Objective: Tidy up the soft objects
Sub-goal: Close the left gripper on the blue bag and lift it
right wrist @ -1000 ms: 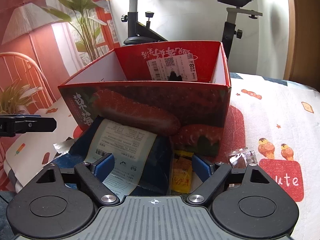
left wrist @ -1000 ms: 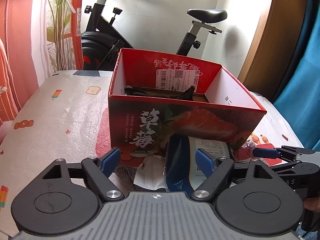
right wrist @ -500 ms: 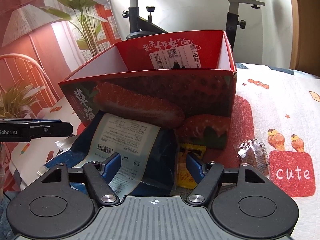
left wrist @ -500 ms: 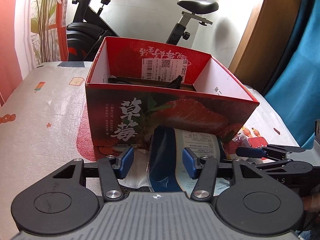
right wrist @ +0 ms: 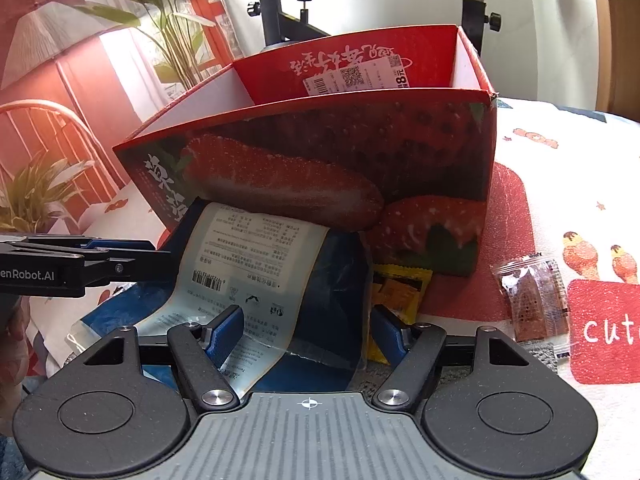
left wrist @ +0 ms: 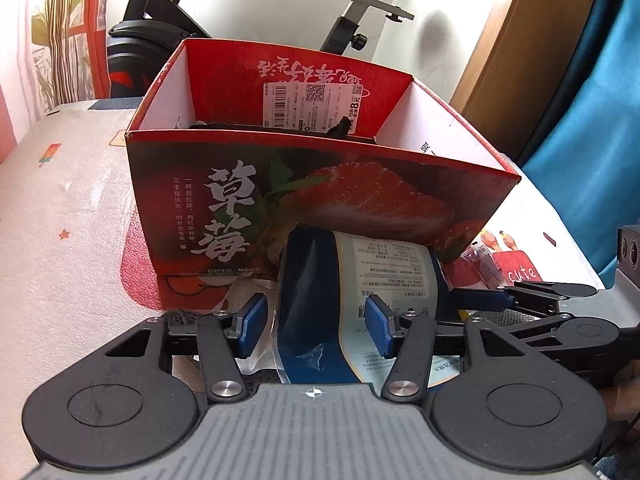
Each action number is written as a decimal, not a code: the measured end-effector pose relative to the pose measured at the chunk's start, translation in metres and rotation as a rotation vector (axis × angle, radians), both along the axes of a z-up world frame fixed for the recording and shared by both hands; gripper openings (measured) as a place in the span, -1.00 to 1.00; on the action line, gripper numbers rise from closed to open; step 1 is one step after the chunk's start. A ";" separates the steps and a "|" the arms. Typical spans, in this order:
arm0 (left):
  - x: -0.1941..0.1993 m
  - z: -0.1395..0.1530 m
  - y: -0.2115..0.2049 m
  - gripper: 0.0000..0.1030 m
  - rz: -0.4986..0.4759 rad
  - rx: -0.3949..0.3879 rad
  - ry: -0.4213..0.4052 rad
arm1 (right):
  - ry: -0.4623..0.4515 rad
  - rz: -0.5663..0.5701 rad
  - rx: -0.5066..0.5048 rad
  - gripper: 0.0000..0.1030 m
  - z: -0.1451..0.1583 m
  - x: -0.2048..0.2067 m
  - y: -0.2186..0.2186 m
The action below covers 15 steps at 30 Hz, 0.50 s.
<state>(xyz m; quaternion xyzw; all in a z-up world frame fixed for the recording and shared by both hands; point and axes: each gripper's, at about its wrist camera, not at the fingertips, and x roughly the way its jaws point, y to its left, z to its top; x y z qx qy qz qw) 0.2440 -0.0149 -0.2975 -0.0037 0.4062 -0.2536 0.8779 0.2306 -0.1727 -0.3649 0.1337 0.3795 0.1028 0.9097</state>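
Observation:
A blue soft bag with a white printed label (left wrist: 320, 280) (right wrist: 256, 264) leans against the front of a red strawberry box (left wrist: 312, 200) (right wrist: 320, 168). My left gripper (left wrist: 316, 324) is open, its blue pads on either side of the bag's left fold. My right gripper (right wrist: 306, 334) is open around the bag's right part; its arm also shows in the left wrist view (left wrist: 532, 300). A yellow snack packet (right wrist: 396, 292) lies by the right pad. Dark items lie inside the box (left wrist: 340, 130).
A clear packet with a brown snack (right wrist: 536, 300) lies right of the box on the patterned tablecloth (left wrist: 60, 240). A white plastic bag (left wrist: 236, 300) lies under the blue bag. An exercise bike (left wrist: 168, 12) stands behind the table.
Both grippers have moved in on the blue bag and narrowed their jaws around it. The box looms larger in both views.

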 end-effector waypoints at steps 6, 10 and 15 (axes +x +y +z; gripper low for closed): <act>0.002 -0.006 -0.002 0.06 -0.006 0.006 0.022 | 0.014 0.006 0.012 0.30 -0.006 0.003 0.001; 0.004 -0.008 -0.003 0.04 -0.004 0.013 0.031 | 0.013 0.002 0.027 0.29 -0.008 0.004 -0.001; 0.005 -0.009 -0.006 0.04 -0.002 0.026 0.033 | 0.013 0.000 0.041 0.29 -0.010 0.004 -0.002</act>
